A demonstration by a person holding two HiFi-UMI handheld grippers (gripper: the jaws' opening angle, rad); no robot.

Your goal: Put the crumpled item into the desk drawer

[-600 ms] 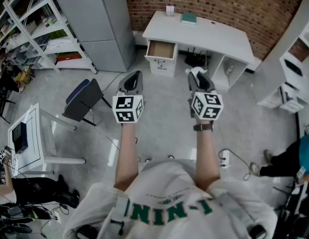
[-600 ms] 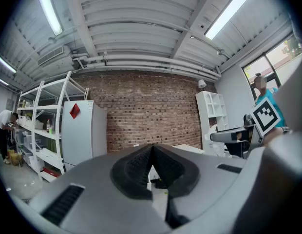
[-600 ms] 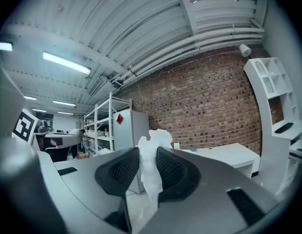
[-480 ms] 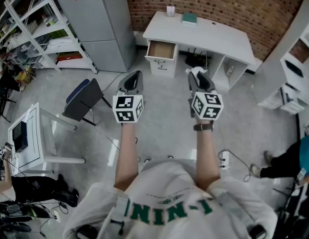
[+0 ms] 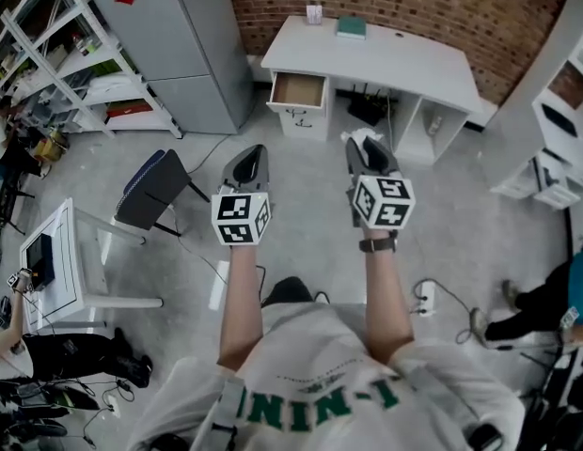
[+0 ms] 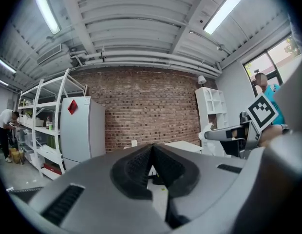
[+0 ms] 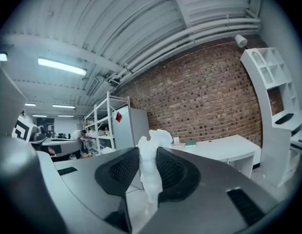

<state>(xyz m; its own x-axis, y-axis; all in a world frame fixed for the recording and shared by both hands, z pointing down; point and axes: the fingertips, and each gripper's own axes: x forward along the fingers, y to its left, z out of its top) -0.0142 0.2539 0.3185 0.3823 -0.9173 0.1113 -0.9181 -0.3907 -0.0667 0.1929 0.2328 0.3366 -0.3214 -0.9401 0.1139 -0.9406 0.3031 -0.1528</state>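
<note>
A white crumpled item [image 7: 151, 167] stands pinched between the pads of my right gripper [image 7: 150, 172], its top poking above the jaws. In the head view the same crumpled item [image 5: 365, 138] shows at the tip of the right gripper [image 5: 366, 148], held over the floor short of the white desk [image 5: 386, 59]. The desk's drawer [image 5: 299, 90] stands pulled out at the desk's left end, its wooden inside showing. My left gripper [image 5: 251, 162] is level with the right one, to its left, shut and holding nothing [image 6: 152, 156].
A grey cabinet [image 5: 179, 45] stands left of the desk, white shelving [image 5: 56, 54] beyond it. A dark chair [image 5: 155, 188] and a small white table [image 5: 61, 261] are at my left. A cup [image 5: 314, 14] and green book [image 5: 351, 27] sit on the desk. A person [image 5: 545, 308] is at right.
Both grippers have come a little closer to the desk and drawer. The right gripper's hold on the crumpled item is unchanged.
</note>
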